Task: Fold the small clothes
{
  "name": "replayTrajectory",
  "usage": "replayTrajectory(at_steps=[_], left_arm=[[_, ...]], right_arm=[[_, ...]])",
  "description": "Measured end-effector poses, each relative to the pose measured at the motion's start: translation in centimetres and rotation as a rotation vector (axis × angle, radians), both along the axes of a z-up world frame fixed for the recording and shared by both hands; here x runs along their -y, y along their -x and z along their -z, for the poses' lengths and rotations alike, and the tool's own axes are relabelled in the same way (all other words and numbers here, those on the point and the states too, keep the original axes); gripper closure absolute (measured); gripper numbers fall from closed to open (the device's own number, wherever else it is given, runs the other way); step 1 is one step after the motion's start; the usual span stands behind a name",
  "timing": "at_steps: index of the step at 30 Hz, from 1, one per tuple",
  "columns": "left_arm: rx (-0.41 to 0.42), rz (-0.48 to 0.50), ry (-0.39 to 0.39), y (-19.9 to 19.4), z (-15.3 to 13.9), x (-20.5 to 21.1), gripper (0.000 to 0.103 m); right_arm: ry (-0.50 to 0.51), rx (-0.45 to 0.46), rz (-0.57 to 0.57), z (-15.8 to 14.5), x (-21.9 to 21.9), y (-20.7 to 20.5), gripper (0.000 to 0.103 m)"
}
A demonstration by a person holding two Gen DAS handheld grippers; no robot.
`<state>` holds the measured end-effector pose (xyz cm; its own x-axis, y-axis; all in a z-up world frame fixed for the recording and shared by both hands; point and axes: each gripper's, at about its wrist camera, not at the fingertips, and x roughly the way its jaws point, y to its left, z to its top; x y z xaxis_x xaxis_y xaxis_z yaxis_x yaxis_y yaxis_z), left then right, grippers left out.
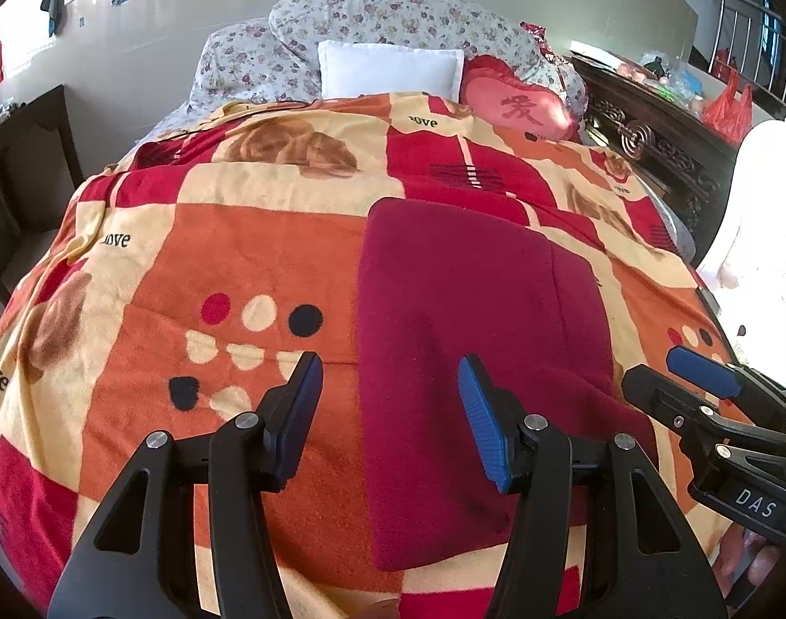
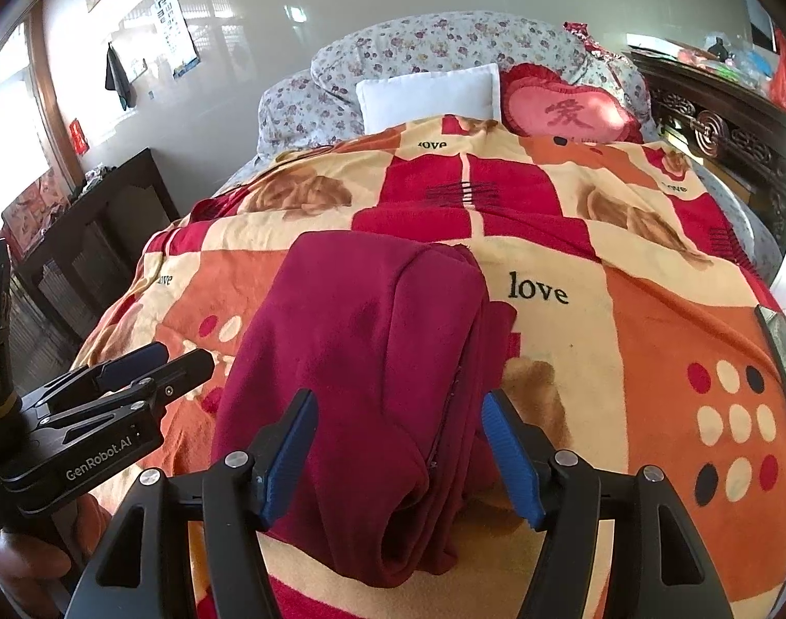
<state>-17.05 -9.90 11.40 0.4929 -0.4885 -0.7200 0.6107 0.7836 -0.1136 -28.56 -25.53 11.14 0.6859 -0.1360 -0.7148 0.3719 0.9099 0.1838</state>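
Observation:
A dark red garment point(image 1: 475, 351) lies folded lengthwise on the patterned bed blanket point(image 1: 228, 258); it also shows in the right wrist view point(image 2: 362, 376), with its layered edge on the right side. My left gripper point(image 1: 390, 402) is open and empty, above the garment's near left edge. My right gripper point(image 2: 400, 443) is open and empty, above the garment's near end. The right gripper shows at the right edge of the left wrist view point(image 1: 702, 387). The left gripper shows at the left of the right wrist view point(image 2: 135, 371).
A white pillow point(image 1: 393, 72), a pink heart cushion point(image 1: 517, 103) and a floral quilt point(image 1: 372, 20) lie at the head of the bed. Dark wooden furniture point(image 1: 651, 129) stands right of the bed. A flat dark object point(image 2: 785, 361) lies near the blanket's right edge.

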Motion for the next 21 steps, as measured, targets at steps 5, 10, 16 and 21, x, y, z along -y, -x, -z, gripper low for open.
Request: replayTrajectory(at_steps=[5,10,16,21], left_arm=[[0.005,-0.003,-0.012,-0.18,0.27,-0.08,0.048],[0.005,-0.002,-0.016,-0.21,0.46,-0.05,0.048],[0.003,-0.002,-0.020,-0.27,0.54,-0.02,0.048],[0.012,-0.003,-0.019,-0.30,0.63,-0.04,0.048]], right_arm=[[-0.003,-0.002,0.001,0.10,0.08,-0.09,0.038],[-0.006,-0.005,0.001,0.17,0.02,-0.14,0.038],[-0.013,-0.010,-0.006,0.53,-0.05,-0.35,0.038],[-0.016,-0.011,-0.009,0.65,-0.05,-0.40,0.038]])
